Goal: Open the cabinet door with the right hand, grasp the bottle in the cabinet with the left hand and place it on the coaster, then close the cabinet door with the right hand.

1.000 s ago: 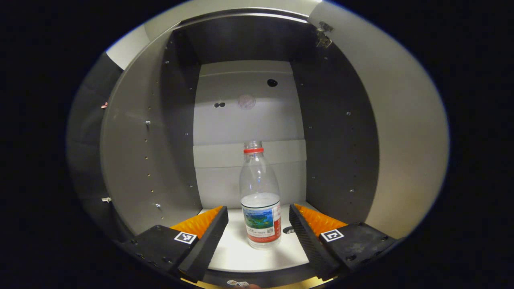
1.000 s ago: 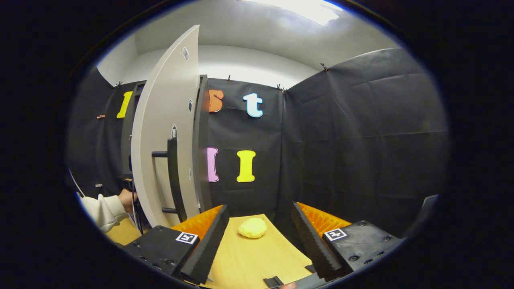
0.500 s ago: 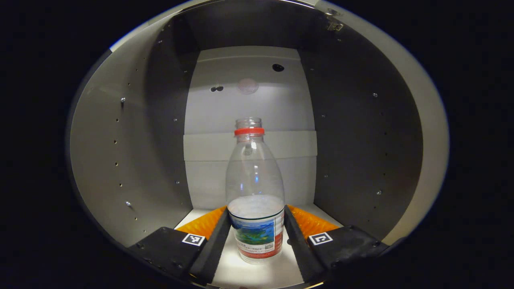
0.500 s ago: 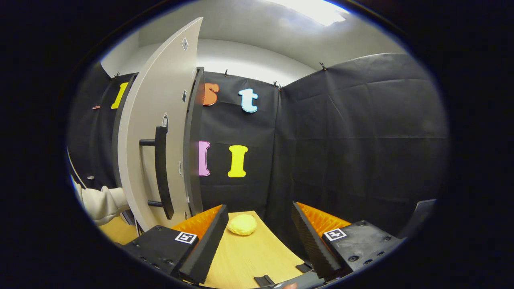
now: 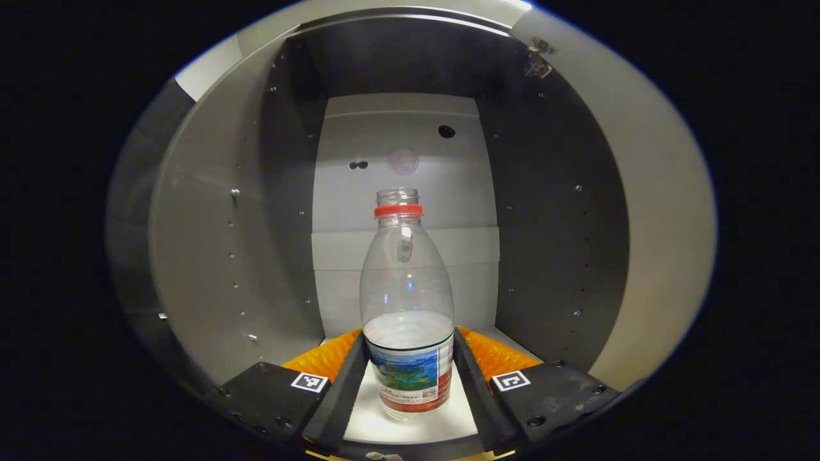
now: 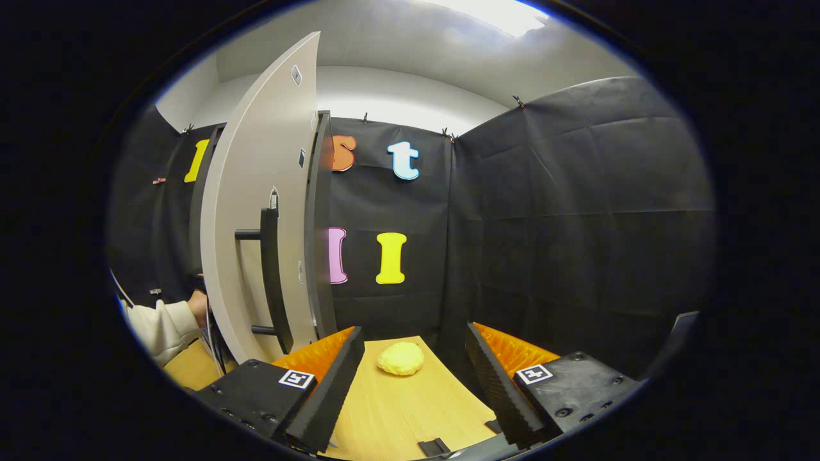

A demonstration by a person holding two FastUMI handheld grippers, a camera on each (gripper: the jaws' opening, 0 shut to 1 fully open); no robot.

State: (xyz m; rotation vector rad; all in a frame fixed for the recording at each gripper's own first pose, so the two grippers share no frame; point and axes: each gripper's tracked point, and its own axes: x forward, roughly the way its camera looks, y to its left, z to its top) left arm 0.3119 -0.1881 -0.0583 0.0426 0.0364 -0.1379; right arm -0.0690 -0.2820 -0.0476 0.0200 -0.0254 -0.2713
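Note:
A clear plastic bottle [image 5: 407,288] with a red neck ring and a picture label stands upright inside the grey cabinet [image 5: 211,256] in the left gripper view. My left gripper [image 5: 408,338] is shut on it, both black pads pressing the label from either side. In the right gripper view the cabinet door [image 6: 256,192] stands swung open at the left, its black bar handle [image 6: 272,275] facing me. My right gripper [image 6: 414,331] is open over the wooden table [image 6: 410,410], apart from the door. A yellow round pad [image 6: 400,358] lies on the table beyond its fingers.
The cabinet's white floor [image 5: 378,426] shows under the bottle, with dark side walls close on both sides. The door's inner face [image 5: 647,224] and a hinge [image 5: 538,54] are at the right. A person's sleeve [image 6: 160,326] shows behind the door's edge.
My left gripper moved in around the bottle and shut on it, then drew back slightly with it. The right gripper's view only swayed a little; it stayed open.

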